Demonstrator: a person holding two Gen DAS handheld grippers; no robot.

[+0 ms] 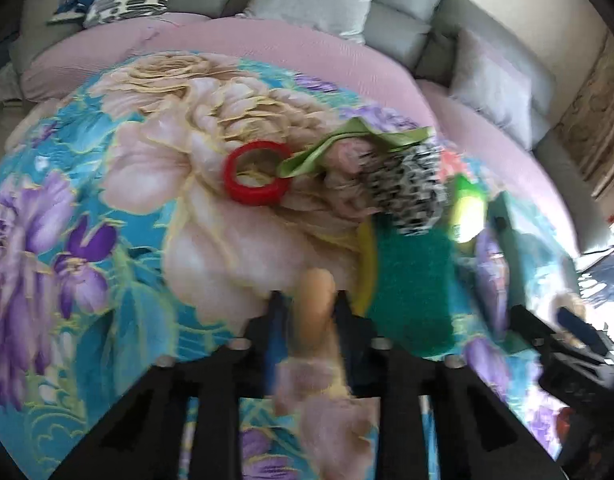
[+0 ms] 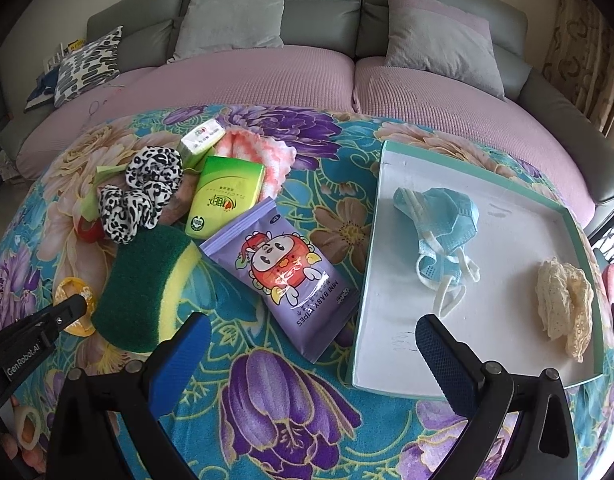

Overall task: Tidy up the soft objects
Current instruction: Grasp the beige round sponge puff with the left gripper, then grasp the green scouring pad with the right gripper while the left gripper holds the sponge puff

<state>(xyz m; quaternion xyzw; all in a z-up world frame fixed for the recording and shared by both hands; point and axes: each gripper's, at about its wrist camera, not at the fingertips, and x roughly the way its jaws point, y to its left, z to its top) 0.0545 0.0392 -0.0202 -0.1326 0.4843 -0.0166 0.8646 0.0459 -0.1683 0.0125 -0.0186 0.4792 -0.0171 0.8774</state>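
Right tongs (image 2: 313, 344): spread wide, nothing between the blue-padded fingers (image 2: 179, 364); held low over the floral blanket (image 2: 291, 412), pointing toward the sofa.
Left tongs (image 1: 307, 300): narrow, closed on an orange-yellow soft piece (image 1: 315, 308); view is motion-blurred, what the piece is cannot be told. In the right wrist view the left tongs (image 2: 73, 308) come in from the left edge, side marked "GenRobot.AI", tip at a yellow-orange object.
Sponge (image 2: 143, 288): green scouring face, yellow body, just ahead of the right tongs' left finger.
Wipes pouch (image 2: 285, 276): purple, cartoon figure, reads "MINI BABY WIPES" upside down to the camera; lies between sponge and tray.
Tray (image 2: 371, 280): teal rim, white floor, on the right. Holds a blue face mask (image 2: 443, 220) with white loops and, nearer the right rim, a cream lace piece (image 2: 563, 304); the two lie apart.
Scrunchie (image 2: 147, 196): black-and-white leopard print, beyond the sponge.
Tissue pack (image 2: 223, 196): green, print too small to read, beside the scrunchie.
Pink-white fluffy cloth (image 2: 267, 156): behind the tissue pack.
Red tape ring (image 1: 255, 176): flat on the blanket, left of the scrunchie.
Sofa (image 2: 323, 12): grey, with cushions, farthest back.
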